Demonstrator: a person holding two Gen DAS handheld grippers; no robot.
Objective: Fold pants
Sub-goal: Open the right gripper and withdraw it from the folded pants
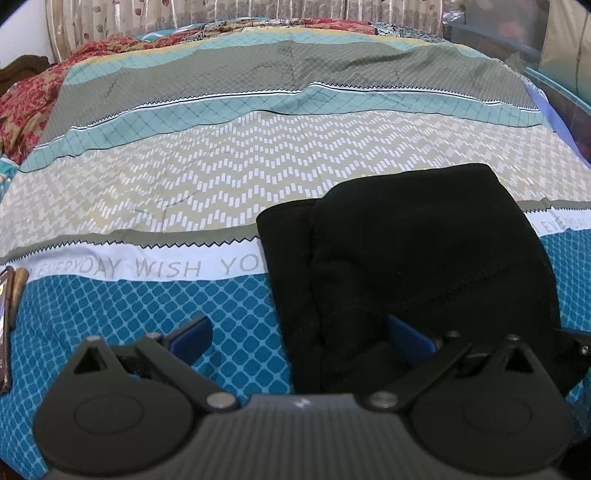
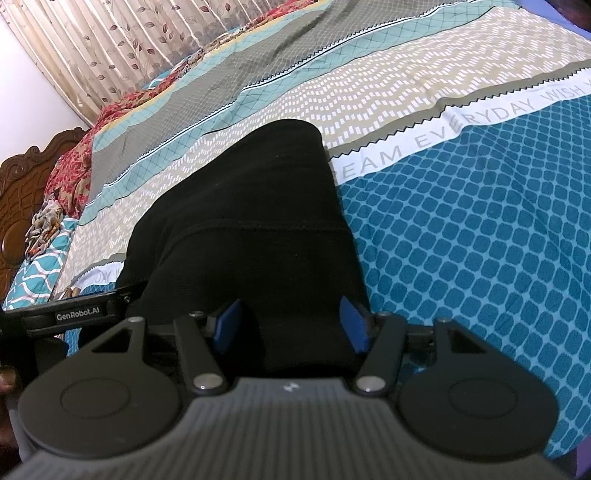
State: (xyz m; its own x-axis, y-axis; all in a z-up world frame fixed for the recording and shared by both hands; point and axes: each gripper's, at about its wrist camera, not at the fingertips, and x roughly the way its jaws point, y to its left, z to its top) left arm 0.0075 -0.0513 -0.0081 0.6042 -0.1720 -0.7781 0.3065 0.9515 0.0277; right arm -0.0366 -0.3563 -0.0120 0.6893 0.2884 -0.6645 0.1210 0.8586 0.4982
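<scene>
Left wrist view, tool: the left gripper (image 1: pixel 301 334) is sitting wide open over the bed, blue pads spread far apart. The left pad (image 1: pixel 190 334) is hanging over bare blue bedsheet (image 1: pixel 147 317), touching nothing as far as I can see. The right pad (image 1: pixel 410 338) is lying against the near end of the black pants (image 1: pixel 424 251), maybe half tucked into a fold there, hard to call. Nothing is getting pinched.

Left wrist view, pants: they're lying folded in a thick dark bundle on the right side of the frame, covering part of the white printed strip with grey lettering (image 1: pixel 147 267) and reaching up into the beige zigzag band.

Left wrist view, extras: a red floral blanket (image 1: pixel 29 99) is bunching up at the far left, curtains (image 1: pixel 184 14) are hanging behind the bed.

Right wrist view, tool: the right gripper (image 2: pixel 291 325) is sitting about half open with both blue pads down at the near edge of the pants (image 2: pixel 251 221). The black cloth is filling the gap between them, but I can't tell if the pads are actually squeezing it or just resting beside it.

Right wrist view, pants: the bundle is running away from the gripper toward the beige band, a stitched seam crossing it.

Right wrist view, extras: the other gripper's black arm is poking in at the left edge, and a carved wooden headboard (image 2: pixel 22 192) is showing beyond it.
</scene>
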